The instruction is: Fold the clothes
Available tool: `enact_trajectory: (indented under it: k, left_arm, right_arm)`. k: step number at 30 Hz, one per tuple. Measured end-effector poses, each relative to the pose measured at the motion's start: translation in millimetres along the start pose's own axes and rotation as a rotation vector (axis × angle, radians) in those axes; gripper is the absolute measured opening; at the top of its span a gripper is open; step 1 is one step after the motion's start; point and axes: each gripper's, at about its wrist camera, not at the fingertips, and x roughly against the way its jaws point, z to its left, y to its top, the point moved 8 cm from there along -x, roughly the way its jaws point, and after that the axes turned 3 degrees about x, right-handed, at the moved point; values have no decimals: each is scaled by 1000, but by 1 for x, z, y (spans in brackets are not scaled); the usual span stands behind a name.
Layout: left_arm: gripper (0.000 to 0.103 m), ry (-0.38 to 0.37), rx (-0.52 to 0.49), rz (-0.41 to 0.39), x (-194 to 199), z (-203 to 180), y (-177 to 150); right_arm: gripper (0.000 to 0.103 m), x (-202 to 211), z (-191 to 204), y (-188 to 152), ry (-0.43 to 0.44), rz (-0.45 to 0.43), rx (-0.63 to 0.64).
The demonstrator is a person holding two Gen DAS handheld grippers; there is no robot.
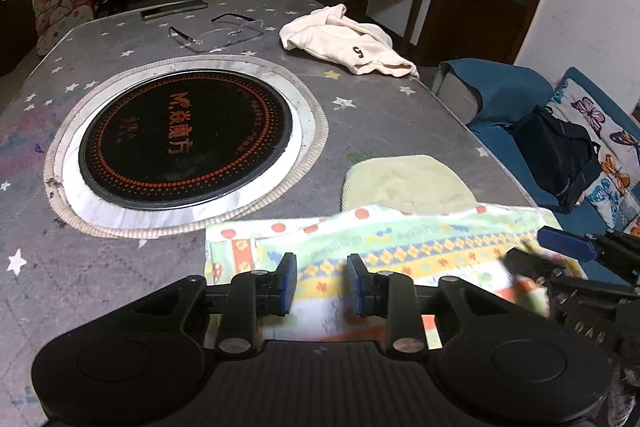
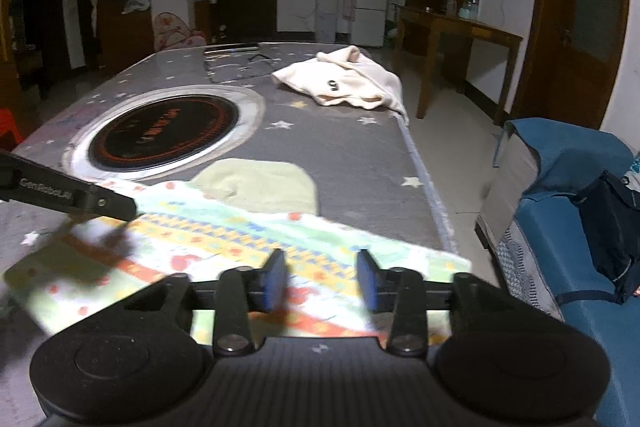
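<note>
A bright patterned garment (image 1: 400, 243) (image 2: 240, 227) lies flat at the near edge of the grey star-print table (image 1: 380, 115) (image 2: 340, 155). A pale green garment (image 1: 404, 183) (image 2: 260, 183) pokes out from under its far side. My left gripper (image 1: 322, 279) hovers over the patterned cloth, jaws apart, with the cloth showing flat in the gap. My right gripper (image 2: 322, 279) stands open over the same cloth nearer the table's right edge; it also shows, blurred, as the right gripper (image 1: 568, 255) in the left wrist view. A cream garment (image 1: 352, 43) (image 2: 344, 81) marked 5 lies crumpled at the far right.
A round black cooktop (image 1: 184, 135) (image 2: 164, 131) is set into the table's middle. Glasses (image 1: 216, 33) (image 2: 236, 69) and a phone (image 1: 174, 9) (image 2: 232, 47) lie at the far end. A blue sofa (image 1: 504, 95) (image 2: 560, 247) with a black bag (image 1: 560, 155) (image 2: 608, 227) stands right of the table.
</note>
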Motion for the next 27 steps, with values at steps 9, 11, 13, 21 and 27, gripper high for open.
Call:
enact_trajectory:
  k: [9,11,13,21,27]
  left_arm:
    - [42,10,-17,18,19,2,-28]
    - [43,10,-19,17,23,2,-33]
    - [45,12,-24,11,29,1,-38]
    - [51,25,-55,0,42,-3,-53]
    - [55,35,-62,-5,46,-2,-61]
  right_arm:
    - [71,13,28,-18,41,31,28]
    - [72,16,31,-21,39,31,26]
    - [76,21,32,-21,45,29,15]
    - [77,32,46,-29,79,26,12]
    - [79,38,49,-33,78,23,8]
